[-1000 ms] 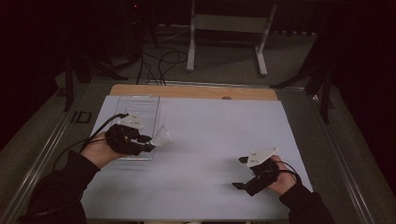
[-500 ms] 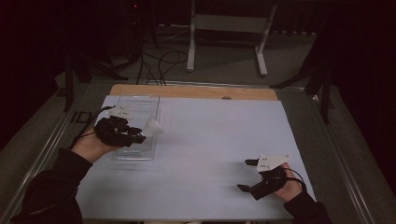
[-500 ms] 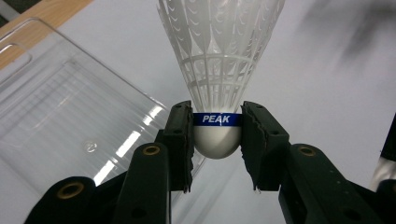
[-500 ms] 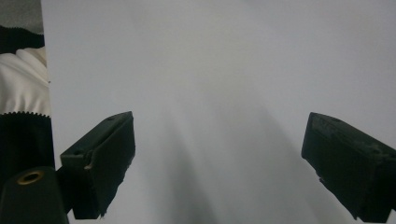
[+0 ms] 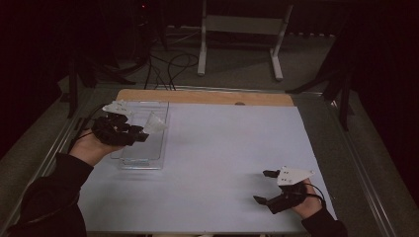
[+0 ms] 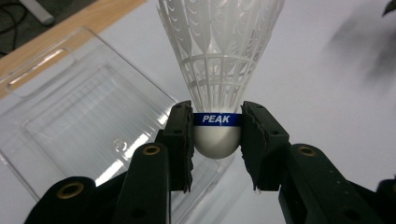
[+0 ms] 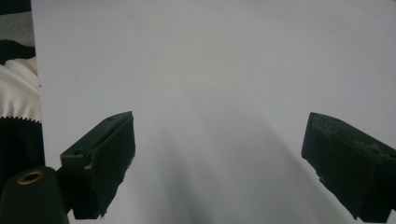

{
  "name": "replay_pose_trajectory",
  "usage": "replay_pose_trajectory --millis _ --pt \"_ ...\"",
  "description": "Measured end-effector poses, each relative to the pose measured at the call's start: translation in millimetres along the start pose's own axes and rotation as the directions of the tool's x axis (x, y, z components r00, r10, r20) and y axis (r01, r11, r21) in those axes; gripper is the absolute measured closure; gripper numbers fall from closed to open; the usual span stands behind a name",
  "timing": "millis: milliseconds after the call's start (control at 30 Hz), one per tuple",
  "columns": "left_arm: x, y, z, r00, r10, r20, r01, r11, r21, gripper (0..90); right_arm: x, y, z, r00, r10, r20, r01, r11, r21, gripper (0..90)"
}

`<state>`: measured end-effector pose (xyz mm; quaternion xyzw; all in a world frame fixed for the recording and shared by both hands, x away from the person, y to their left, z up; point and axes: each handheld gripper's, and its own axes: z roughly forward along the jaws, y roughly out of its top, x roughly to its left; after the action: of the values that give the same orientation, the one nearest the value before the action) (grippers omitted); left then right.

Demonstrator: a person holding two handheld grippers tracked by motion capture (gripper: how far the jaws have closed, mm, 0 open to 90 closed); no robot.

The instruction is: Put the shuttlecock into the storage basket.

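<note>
A white shuttlecock [image 6: 218,70] with a blue PEAK band is held by its rounded cork base in my left gripper [image 6: 216,135], skirt pointing away. In the high view the left gripper [image 5: 142,134] hovers over a clear plastic tray [image 5: 129,162] at the table's left, with the shuttlecock [image 5: 154,124] above the tray's right part. The same tray [image 6: 84,116] lies below and left of the jaws in the left gripper view. Near the front right of the white table my right gripper [image 5: 265,186] is open, and in its own view the right gripper [image 7: 219,168] holds nothing, jaws wide over the bare white surface.
A wooden strip [image 5: 207,97] runs along the far edge of the white table surface [image 5: 222,148]. Metal rails [image 5: 368,173] border both sides. Beyond the table stand a white frame [image 5: 239,29] and floor cables [image 5: 168,64]. A white cloth [image 7: 16,93] lies at the right gripper view's left edge.
My left gripper has carried the shuttlecock away from me and leftward, to over the tray. The right gripper drew back toward the front right edge of the table.
</note>
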<state>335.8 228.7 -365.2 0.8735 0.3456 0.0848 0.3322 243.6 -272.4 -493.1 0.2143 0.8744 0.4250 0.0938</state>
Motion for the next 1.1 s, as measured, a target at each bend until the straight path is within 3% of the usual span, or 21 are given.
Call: replay_pose_trajectory --millis 233,300,567,1100 --pt "7.3 -3.3 2.6 0.9977 -0.056 -0.04 0.055 0.9984 -0.012 65.3 0.5 -4.5 -0.7 0.9996 0.015 0.025 -0.015 1.0 -0.023 9.9" --pt "10.7 -4.3 3.8 0.9943 -0.089 -0.059 0.088 0.996 -0.013 65.3 0.4 -5.7 -0.5 0.9993 0.01 0.036 -0.009 1.0 -0.027 9.9" --pt "18.5 -12.1 10.3 0.9859 -0.132 -0.103 0.133 0.9911 0.0 65.3 0.7 -10.9 -0.3 0.999 0.029 0.035 -0.027 0.999 -0.042 10.0" --pt "34.1 -37.7 13.1 0.9767 -0.165 -0.136 0.171 0.9847 0.032 65.3 1.4 -13.6 4.4 0.9993 0.033 0.018 -0.033 0.999 -0.038 10.0"
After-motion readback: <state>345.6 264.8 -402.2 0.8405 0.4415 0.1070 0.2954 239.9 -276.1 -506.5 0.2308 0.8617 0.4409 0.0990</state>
